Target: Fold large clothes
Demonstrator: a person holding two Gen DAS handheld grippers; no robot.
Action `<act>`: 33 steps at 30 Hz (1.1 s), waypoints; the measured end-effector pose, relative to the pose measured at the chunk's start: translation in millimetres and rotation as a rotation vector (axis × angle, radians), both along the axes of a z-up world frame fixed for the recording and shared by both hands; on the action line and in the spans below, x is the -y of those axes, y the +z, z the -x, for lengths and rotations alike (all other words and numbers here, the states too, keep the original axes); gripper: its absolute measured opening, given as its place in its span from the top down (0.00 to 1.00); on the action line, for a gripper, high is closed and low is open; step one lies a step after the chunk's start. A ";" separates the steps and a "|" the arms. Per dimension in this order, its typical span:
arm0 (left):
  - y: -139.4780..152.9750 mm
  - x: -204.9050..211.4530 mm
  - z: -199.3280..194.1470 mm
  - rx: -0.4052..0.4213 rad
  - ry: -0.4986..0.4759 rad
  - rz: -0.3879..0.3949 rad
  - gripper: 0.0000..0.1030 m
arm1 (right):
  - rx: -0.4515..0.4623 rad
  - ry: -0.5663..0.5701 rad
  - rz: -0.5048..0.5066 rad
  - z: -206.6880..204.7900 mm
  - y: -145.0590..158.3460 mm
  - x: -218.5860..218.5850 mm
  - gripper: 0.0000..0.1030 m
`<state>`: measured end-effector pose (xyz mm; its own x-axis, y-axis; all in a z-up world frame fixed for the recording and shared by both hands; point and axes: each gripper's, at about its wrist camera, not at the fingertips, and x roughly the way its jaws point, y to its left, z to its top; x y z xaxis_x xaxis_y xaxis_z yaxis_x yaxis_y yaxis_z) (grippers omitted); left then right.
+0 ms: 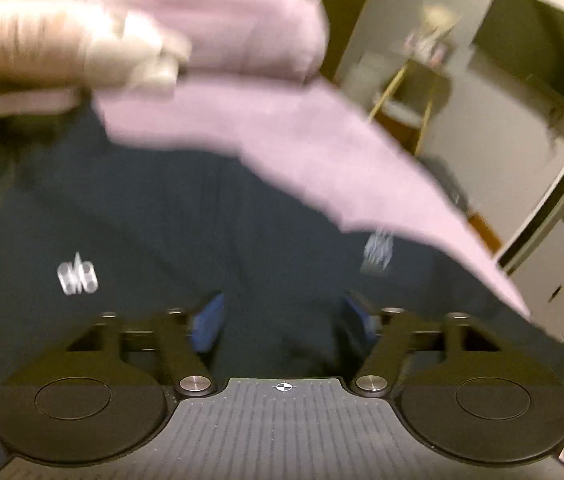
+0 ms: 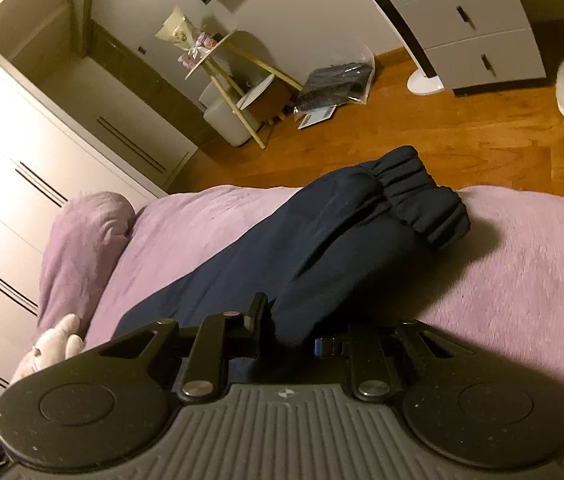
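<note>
In the right wrist view, the right gripper (image 2: 286, 332) is sitting at the bottom centre of the frame, and its two black fingers are clenching a fold of the navy sweatpants (image 2: 322, 240). The cloth is bunching up between the fingers and rising out of them toward the middle of the frame. From there the two legs are running side by side toward the upper right, ending in gathered elastic cuffs (image 2: 422, 200) that are resting on the lilac blanket (image 2: 522, 264) covering the bed. A lilac pillow (image 2: 82, 240) is lying at the left edge of the blanket, and a white plush toy (image 2: 56, 344) is peeking in at the lower left. Beyond the bed, a wooden floor (image 2: 462, 136) is stretching across the upper frame, with a grey drawer unit (image 2: 470, 20) in the upper right and white wardrobe doors (image 2: 10, 168) along the left.

In the left wrist view, which is motion-blurred, the left gripper (image 1: 282, 320) is showing blue-padded fingers set wide apart in the lower centre, released, with dark navy fabric (image 1: 162, 220) filling the space between and beyond them. Whether the pads are touching that fabric cannot be told. A blurred white logo (image 1: 76, 276) is showing on the fabric at the left. Above, the lilac blanket (image 1: 302, 140) is sweeping from the upper left toward the right edge.
</note>
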<state>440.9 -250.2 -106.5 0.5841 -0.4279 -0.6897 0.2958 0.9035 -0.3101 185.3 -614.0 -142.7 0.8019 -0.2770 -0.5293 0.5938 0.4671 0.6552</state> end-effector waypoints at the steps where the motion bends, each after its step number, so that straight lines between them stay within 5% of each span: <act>1: -12.7 -0.1 -3.7 -0.037 0.008 -0.001 0.39 | -0.003 0.004 0.008 -0.1 0.8 -0.3 0.80; 4: -32.6 -3.8 -3.8 -0.023 -0.006 0.000 0.38 | -0.013 0.021 0.024 -0.7 3.6 0.0 0.80; 11: -25.9 0.3 -6.1 -0.026 -0.033 -0.039 0.37 | 0.050 -0.022 -0.028 6.2 11.1 1.8 0.72; 13: -24.5 3.0 -5.2 -0.019 -0.039 -0.058 0.37 | -0.020 -0.012 0.001 -4.1 11.2 -1.6 0.85; 19: -17.1 5.7 -12.2 -0.055 -0.024 -0.084 0.37 | -0.013 -0.003 0.201 -21.8 66.5 -31.9 0.89; 27: 9.3 -109.2 23.8 -0.083 0.084 0.146 0.36 | 0.021 0.426 0.661 -108.3 142.6 -161.2 0.89; 33: 19.8 -216.5 55.4 -0.072 0.192 0.199 0.36 | -0.136 0.835 0.907 -173.6 82.8 -303.6 0.89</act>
<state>385.5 -33.7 -86.6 0.6199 -0.4452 -0.6461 0.0956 0.8602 -0.5009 358.8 -310.4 -59.9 0.8625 -0.0173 -0.5057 -0.0653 0.9872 -0.1452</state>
